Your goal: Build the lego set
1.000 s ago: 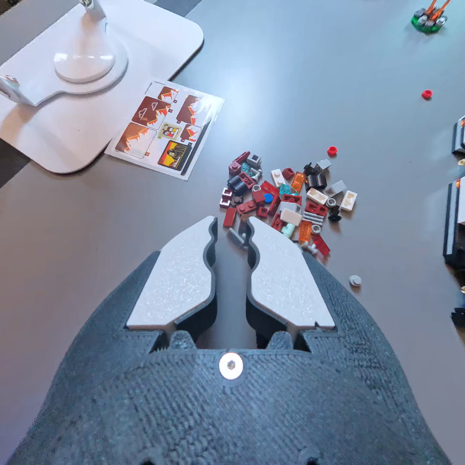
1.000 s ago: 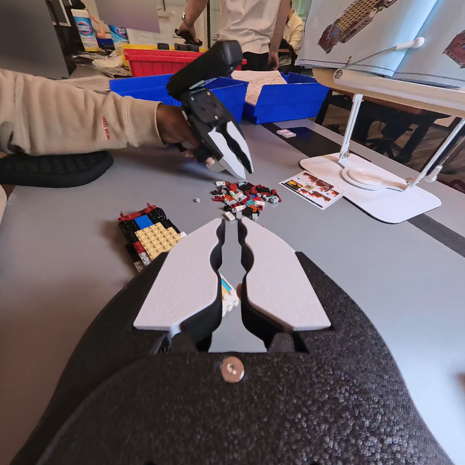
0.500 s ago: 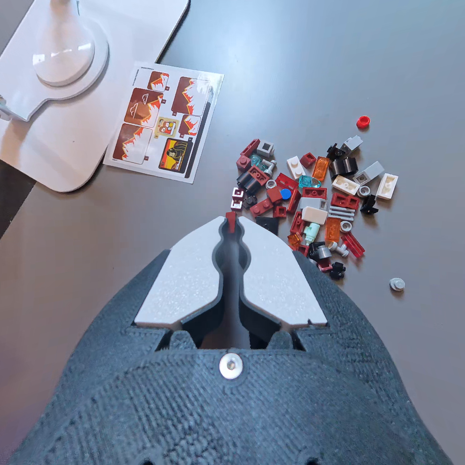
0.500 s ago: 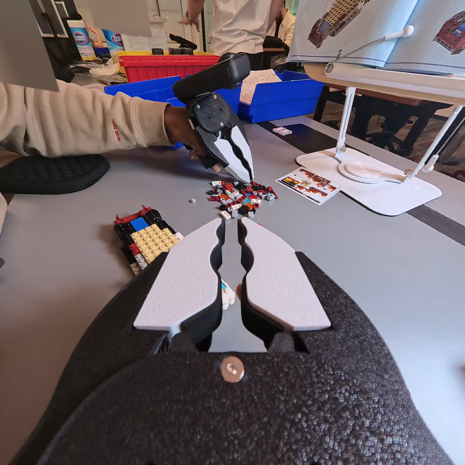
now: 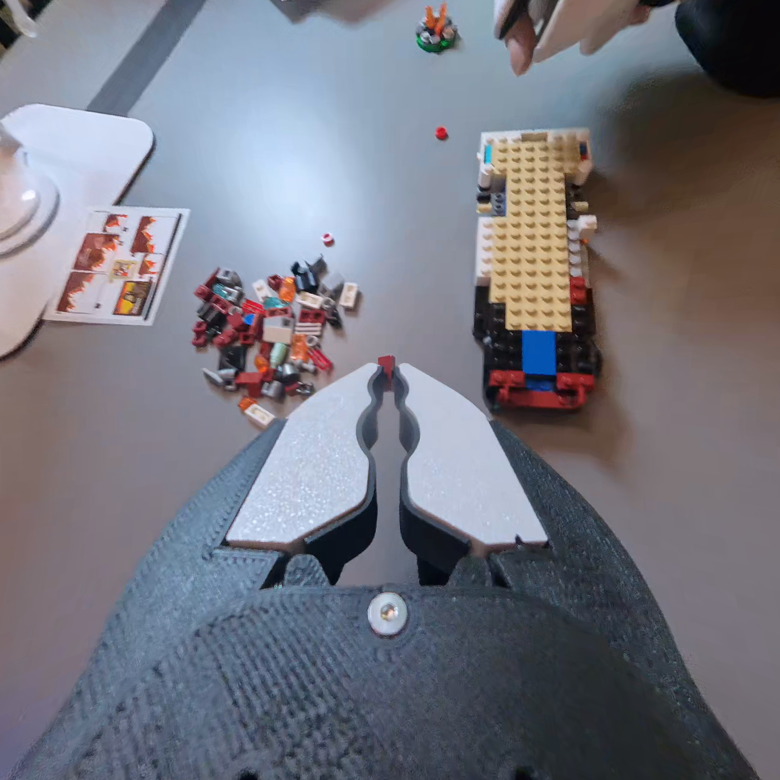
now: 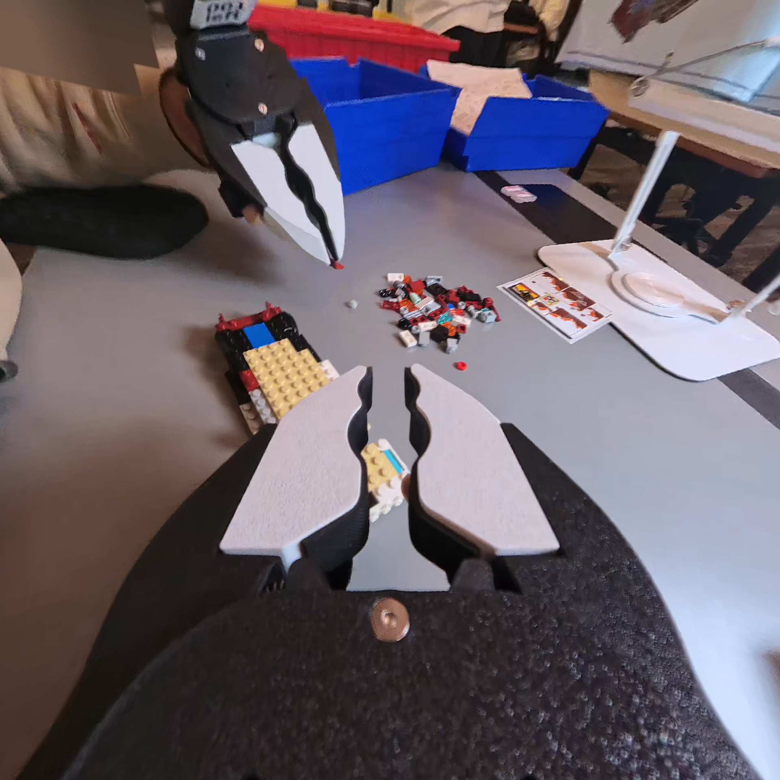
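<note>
My left gripper (image 5: 387, 369) is shut on a small dark red brick (image 5: 386, 364), pinched at the fingertips and held above the grey table (image 5: 380, 211). It hangs between the pile of small loose bricks (image 5: 270, 329) and the built model with a tan studded plate (image 5: 536, 270). The right wrist view shows the left gripper (image 6: 335, 259) in the air with the red piece (image 6: 337, 265) at its tip. My right gripper (image 6: 388, 371) is open, with nothing between its fingertips. It hovers over the near end of the model (image 6: 274, 367), whose corner shows below between the fingers.
A sticker sheet (image 5: 118, 266) lies beside a white stand base (image 5: 63, 169) on the left. A red round stud (image 5: 441, 132) and a green round piece (image 5: 436, 33) lie farther off. Blue bins (image 6: 401, 114) stand at the table's back. One gripper's finger ends stand about 15 centimeters off the other's. From the right gripper's tips to the red round stud (image 5: 441, 132) is close to 10 centimeters.
My left gripper shut on the dark red brick at the pile's edge, then lifted it and carried it toward the model. My right gripper's jaws have opened wider.
</note>
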Tool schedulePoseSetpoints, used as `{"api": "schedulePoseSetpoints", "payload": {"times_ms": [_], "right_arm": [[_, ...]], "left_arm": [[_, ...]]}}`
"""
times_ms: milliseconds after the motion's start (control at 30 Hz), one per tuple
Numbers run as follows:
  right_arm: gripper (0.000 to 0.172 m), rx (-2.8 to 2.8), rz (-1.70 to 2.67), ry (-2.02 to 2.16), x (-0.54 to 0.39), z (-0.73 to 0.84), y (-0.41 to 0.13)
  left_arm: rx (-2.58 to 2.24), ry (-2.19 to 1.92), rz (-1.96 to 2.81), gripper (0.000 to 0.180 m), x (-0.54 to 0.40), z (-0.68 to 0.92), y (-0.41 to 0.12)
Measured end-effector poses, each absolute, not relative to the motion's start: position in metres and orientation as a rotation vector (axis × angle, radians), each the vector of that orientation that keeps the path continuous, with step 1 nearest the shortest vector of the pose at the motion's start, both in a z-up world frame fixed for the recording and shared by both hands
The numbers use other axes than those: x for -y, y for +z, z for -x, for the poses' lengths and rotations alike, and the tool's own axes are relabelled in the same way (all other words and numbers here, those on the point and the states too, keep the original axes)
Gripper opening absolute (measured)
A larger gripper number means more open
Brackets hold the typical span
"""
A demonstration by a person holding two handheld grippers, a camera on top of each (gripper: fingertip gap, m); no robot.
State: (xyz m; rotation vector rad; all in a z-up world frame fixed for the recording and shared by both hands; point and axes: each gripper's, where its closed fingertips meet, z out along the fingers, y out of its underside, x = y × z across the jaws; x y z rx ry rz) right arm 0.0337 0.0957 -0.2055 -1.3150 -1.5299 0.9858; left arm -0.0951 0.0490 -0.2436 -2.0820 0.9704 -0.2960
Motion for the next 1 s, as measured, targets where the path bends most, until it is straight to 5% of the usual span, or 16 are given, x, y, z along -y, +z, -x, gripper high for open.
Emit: {"api": "schedulePoseSetpoints", "payload": {"times_ms": [400, 1000], "right_arm": [[0.068, 2.215, 1.265, 0.560, -0.061, -0.009, -0.252], [0.065, 2.616, 1.250, 0.411, -0.051, -0.006, -0.273]], "left_arm": [[-1.162, -0.312, 2.164, 0.005, -0.007, 0.079, -0.283], [-1.169, -0.340, 2.159, 0.017, -0.001, 0.082, -0.283]]}}
